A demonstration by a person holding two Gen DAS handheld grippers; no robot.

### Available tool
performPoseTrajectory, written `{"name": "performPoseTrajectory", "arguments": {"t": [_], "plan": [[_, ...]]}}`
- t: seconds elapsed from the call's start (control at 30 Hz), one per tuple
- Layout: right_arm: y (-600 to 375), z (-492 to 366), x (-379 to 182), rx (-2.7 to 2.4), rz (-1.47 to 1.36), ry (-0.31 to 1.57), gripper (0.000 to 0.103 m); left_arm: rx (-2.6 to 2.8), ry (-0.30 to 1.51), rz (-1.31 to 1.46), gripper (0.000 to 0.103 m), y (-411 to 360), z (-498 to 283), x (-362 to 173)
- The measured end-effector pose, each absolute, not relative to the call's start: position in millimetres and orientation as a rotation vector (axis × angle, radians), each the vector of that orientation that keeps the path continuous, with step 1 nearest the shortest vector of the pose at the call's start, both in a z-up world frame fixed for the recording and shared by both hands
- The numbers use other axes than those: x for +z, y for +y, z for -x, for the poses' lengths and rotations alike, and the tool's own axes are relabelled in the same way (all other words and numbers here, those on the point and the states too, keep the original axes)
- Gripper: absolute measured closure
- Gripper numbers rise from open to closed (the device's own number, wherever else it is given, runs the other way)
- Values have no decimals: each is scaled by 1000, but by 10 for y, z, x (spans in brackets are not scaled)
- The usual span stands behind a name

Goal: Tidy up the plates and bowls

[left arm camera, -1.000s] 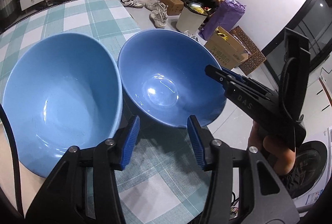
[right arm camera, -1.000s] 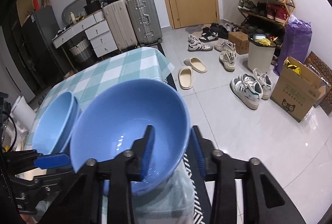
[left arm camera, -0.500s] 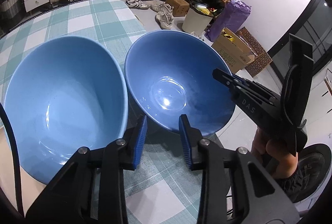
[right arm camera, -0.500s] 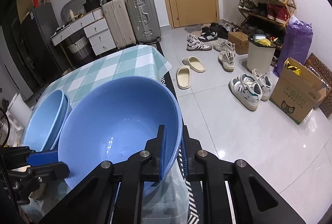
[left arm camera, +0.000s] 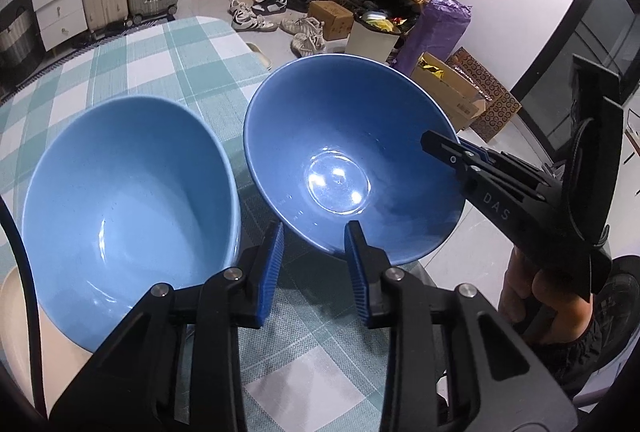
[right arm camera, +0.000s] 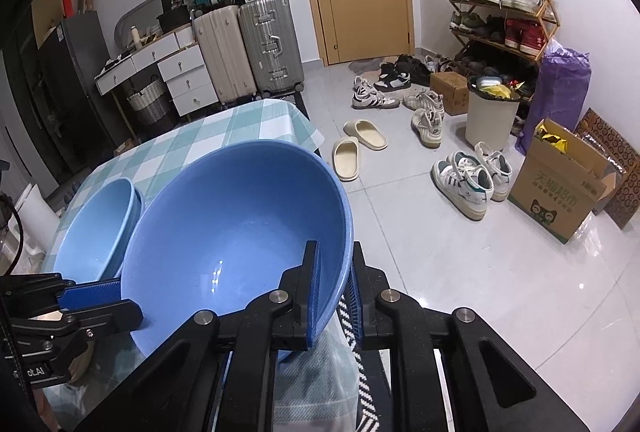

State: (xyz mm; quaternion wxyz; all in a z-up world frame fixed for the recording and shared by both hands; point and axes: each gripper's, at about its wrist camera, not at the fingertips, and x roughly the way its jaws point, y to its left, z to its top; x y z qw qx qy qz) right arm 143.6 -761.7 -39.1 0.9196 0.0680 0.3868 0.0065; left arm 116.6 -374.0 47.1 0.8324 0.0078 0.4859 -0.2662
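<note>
Two blue bowls stand side by side on the checked table. The darker bowl (left arm camera: 348, 160) (right arm camera: 232, 232) is at the table's right edge, tilted. My right gripper (right arm camera: 334, 284) (left arm camera: 444, 148) is shut on its near right rim, one finger inside and one outside. The lighter bowl (left arm camera: 128, 192) (right arm camera: 96, 232) sits to its left, apart from both grippers. My left gripper (left arm camera: 316, 264) (right arm camera: 86, 308) points at the foot of the darker bowl. Its fingers stand a narrow gap apart with nothing pressed between the pads.
A beige plate (left arm camera: 20, 320) shows under the lighter bowl's near side. The checked tablecloth (left arm camera: 160, 64) ends just right of the darker bowl. On the floor beyond lie slippers (right arm camera: 356, 144), shoes, a white bin (right arm camera: 492, 112) and a cardboard box (right arm camera: 560, 192). A hand (left arm camera: 552, 296) holds the right gripper.
The right gripper's fingers closed onto the darker bowl's rim. The left gripper's fingers drew closer together in front of that bowl. The darker bowl has tipped slightly.
</note>
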Motion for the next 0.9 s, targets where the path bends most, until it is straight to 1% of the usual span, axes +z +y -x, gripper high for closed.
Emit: {"name": "performPoseTrajectory", "arguments": {"t": [0.9], "plan": [[-7369, -983, 406, -25, -85, 683, 88, -620, 870, -10, 75, -3464, -742, 1235]]}}
